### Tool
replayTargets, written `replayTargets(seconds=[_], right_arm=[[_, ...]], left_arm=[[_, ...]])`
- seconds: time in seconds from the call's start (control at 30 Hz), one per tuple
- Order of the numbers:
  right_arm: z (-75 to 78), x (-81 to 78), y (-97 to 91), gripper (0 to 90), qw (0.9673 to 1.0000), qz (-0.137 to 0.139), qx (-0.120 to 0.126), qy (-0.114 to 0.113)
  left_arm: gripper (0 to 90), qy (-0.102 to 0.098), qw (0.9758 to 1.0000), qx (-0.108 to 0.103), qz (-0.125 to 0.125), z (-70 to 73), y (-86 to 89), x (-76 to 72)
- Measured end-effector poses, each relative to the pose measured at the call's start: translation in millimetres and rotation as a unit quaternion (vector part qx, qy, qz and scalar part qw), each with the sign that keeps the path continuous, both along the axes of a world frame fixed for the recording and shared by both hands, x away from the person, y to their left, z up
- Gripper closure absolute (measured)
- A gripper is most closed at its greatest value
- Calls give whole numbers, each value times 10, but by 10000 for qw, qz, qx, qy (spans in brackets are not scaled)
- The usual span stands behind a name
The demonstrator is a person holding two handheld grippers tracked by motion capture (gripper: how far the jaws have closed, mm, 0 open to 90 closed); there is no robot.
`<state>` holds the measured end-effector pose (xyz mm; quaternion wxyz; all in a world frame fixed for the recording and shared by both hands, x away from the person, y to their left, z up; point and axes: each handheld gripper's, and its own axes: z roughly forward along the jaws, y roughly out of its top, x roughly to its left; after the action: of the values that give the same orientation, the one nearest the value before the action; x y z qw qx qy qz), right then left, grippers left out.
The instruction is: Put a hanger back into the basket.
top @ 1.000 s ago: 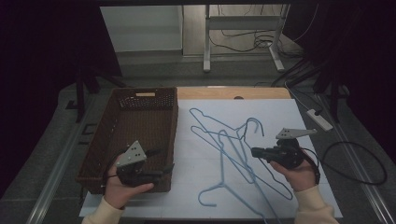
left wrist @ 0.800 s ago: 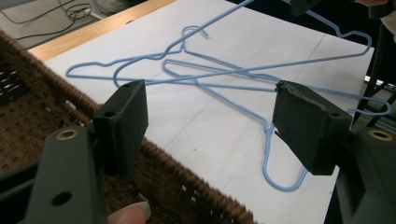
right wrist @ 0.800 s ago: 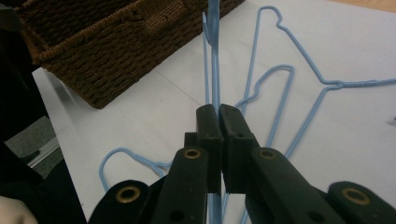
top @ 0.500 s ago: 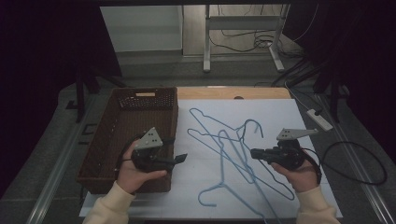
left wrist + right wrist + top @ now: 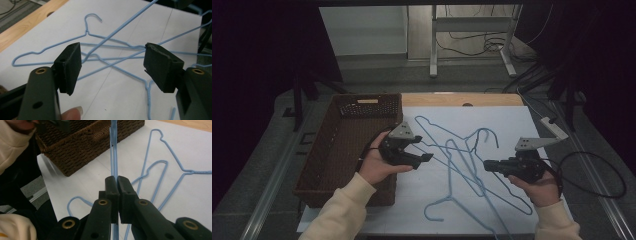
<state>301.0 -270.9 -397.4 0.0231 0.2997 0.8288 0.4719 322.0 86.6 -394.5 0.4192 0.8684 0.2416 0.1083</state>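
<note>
Leftward over the basket (image 5: 347, 145) before, the left gripper (image 5: 424, 158) now nears the hangers (image 5: 462, 160), jaws apart, just narrowing on nothing; the right gripper (image 5: 487, 165) clamps one hanger, steadying it.

My left gripper (image 5: 424, 158) sits in my left hand (image 5: 377, 165), raised and pointing right, its jaws standing wide with nothing between the pads (image 5: 72, 66), having just been closing a little. My right gripper (image 5: 488, 165) rests low in my right hand (image 5: 537, 185), pointing left, jaws pressed tight together.
</note>
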Motion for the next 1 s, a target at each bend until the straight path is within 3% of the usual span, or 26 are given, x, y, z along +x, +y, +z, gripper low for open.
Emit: replayTargets(seconds=[0.03, 0.2, 0.4, 0.47, 0.6, 0.67, 0.77, 0.87, 0.97, 1.0], right_arm=[[0, 0, 0, 878, 10000, 0, 0, 0], [31, -16, -9, 878, 9999, 133, -1, 18], [40, -21, -36, 878, 9996, 287, 31, 61], [41, -24, -43, 878, 9993, 359, 42, 71], [46, -35, -38, 878, 9983, 583, 42, 78], [49, -38, -33, 878, 9980, 622, 28, 63], [56, -36, -38, 877, 9980, 630, 1, 57], [50, -23, -59, 877, 9984, 559, -30, 23], [27, 2, -85, 876, 9991, 417, -78, -28], [12, 23, -103, 875, 9996, 232, -168, -83]], left_arm=[[326, 0, 10000, 0, 0, 0, 0, 0], [335, -25, 9989, 384, -285, -55, -198, 132], [368, -127, 9968, 539, -574, -91, -340, 201], [376, -145, 9955, 693, -634, -121, -395, 212], [498, -157, 9929, 908, -748, -173, -466, 212], [533, -193, 9905, 1093, -813, -197, -506, 206], [692, -259, 9882, 1290, -789, -213, -543, 189], [750, -331, 9847, 1454, -904, -221, -564, 160], [790, -456, 9808, 1633, -967, -213, -592, 103], [816, -474, 9798, 1670, -995, -205, -596, 85]])
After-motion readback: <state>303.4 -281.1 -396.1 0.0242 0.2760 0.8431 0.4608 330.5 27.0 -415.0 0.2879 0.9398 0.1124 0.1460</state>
